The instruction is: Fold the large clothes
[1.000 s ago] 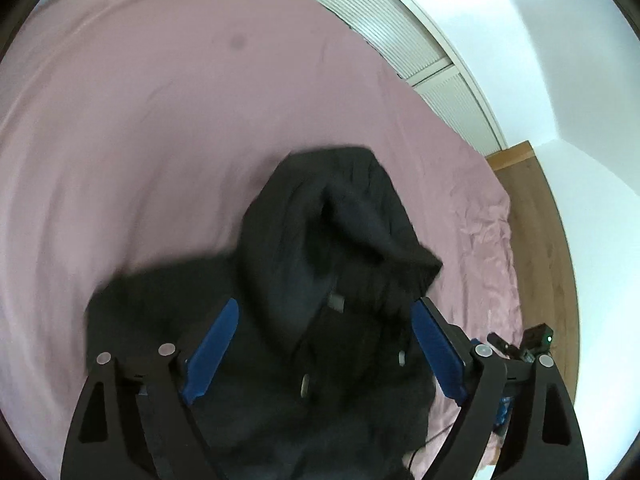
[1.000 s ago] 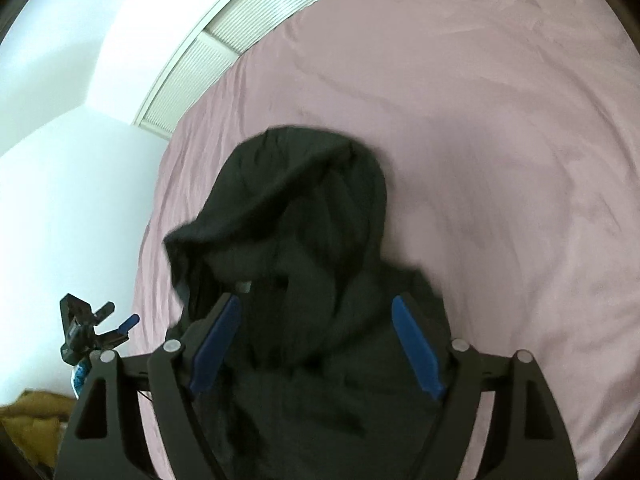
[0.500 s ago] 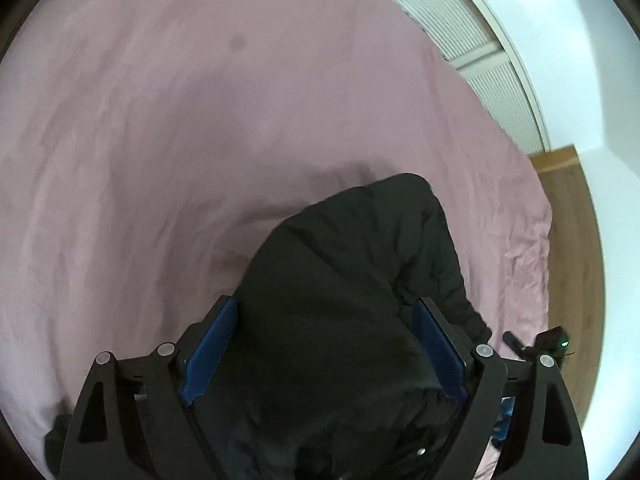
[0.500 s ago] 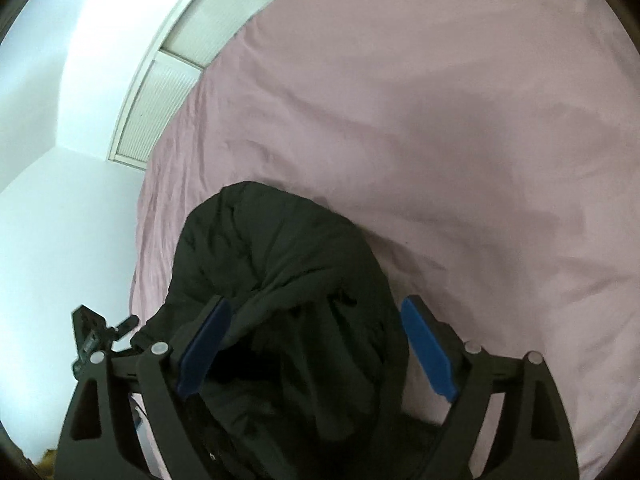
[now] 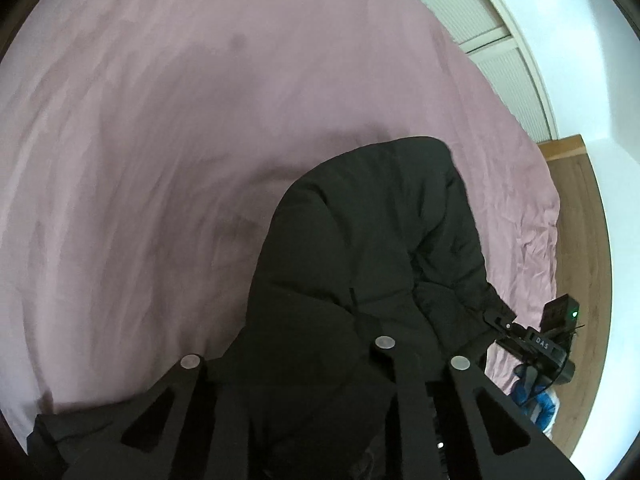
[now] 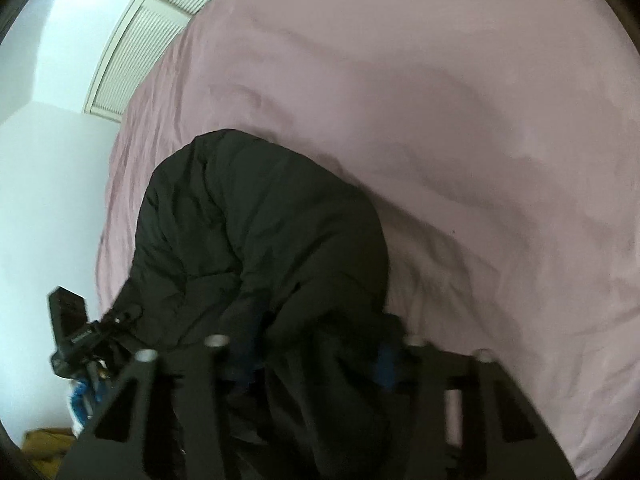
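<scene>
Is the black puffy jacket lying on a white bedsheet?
No, the black puffy jacket lies bunched on a dusty pink bedsheet, not a white one.

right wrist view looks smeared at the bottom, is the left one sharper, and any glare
Right wrist view: the right gripper, closing on the black puffer jacket, is motion-blurred, the pink bedsheet sharper. Left wrist view: crisp, the left gripper shut in the jacket; the white wall at upper right is blown out. Both views bend at the fisheye rim.
</scene>
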Demonstrator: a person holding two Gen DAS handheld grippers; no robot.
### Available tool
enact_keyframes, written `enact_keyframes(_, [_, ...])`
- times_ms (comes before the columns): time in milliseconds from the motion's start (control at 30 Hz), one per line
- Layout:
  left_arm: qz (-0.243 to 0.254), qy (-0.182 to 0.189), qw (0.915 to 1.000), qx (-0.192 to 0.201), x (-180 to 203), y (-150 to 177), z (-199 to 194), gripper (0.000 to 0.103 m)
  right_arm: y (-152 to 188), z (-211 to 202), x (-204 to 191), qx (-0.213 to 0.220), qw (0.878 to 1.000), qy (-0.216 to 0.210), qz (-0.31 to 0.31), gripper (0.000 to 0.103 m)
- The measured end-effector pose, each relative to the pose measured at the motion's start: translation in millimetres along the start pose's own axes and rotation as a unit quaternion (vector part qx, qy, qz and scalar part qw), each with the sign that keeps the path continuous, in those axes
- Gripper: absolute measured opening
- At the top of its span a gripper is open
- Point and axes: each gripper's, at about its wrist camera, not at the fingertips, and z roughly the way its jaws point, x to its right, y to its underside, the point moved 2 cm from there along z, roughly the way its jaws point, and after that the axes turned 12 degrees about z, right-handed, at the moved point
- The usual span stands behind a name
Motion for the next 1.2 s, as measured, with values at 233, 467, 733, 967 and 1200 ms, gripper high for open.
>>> enact_keyframes(233, [0.094, -0.045, 0.9937, 0.042, 41, 15, -29, 0.012, 30, -34, -33, 0.052, 0.991, 0.042, -0.113, 0.013])
enact_keyframes(467, [0.248, -0.096, 0.9559, 0.125, 87, 89, -96, 0.012, 118, -107, -29, 0.122, 0.975, 0.011, -0.183, 0.012])
enact_keyframes(733, [0.329, -0.124, 0.9255, 0.14, 93, 232, -128, 0.015, 255, -127, 26, 0.109, 0.977, -0.001, -0.184, 0.012])
enact_keyframes(967, [0.283, -0.092, 0.9498, 0.096, 54, 299, -121, 0.02, 311, -98, 83, 0.058, 0.993, -0.017, -0.101, 0.015])
enact_keyframes(1200, [0.254, -0.084, 0.9588, 0.094, 41, 298, -123, 0.024, 307, -121, 86, 0.073, 0.994, 0.002, -0.075, 0.047])
